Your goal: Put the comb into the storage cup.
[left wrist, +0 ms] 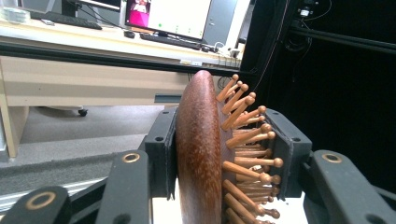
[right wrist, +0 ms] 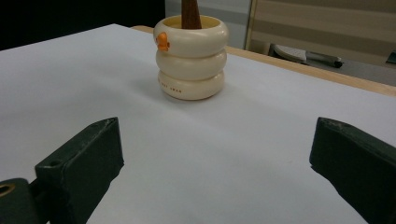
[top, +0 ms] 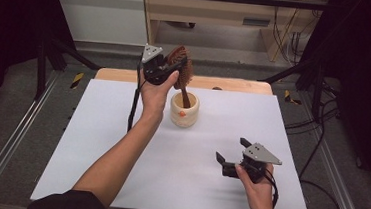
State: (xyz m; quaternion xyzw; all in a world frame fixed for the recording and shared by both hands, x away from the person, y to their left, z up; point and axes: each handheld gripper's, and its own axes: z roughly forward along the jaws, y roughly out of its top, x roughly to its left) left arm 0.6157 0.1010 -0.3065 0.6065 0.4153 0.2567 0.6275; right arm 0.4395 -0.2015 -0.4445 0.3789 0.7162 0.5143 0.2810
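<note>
A: Where is the hairbrush (top: 181,64)?
B: Its handle stands in the cream cup (top: 184,110); the left gripper (left wrist: 224,154) is clamped on its head, above the cup.
A: And the right gripper (top: 230,153)?
B: Its 2 jaws are apart, low over the white table (top: 120,144), well apart from the cup.

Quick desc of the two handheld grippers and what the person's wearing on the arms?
Both the left gripper and right gripper are black, each with two blocky jaws, brass-ringed pivot holes, a grey three-cornered plate with small dark dots on top, and a black trailing cable. The person wears dark sleeves, pushed up on the left arm.
</note>
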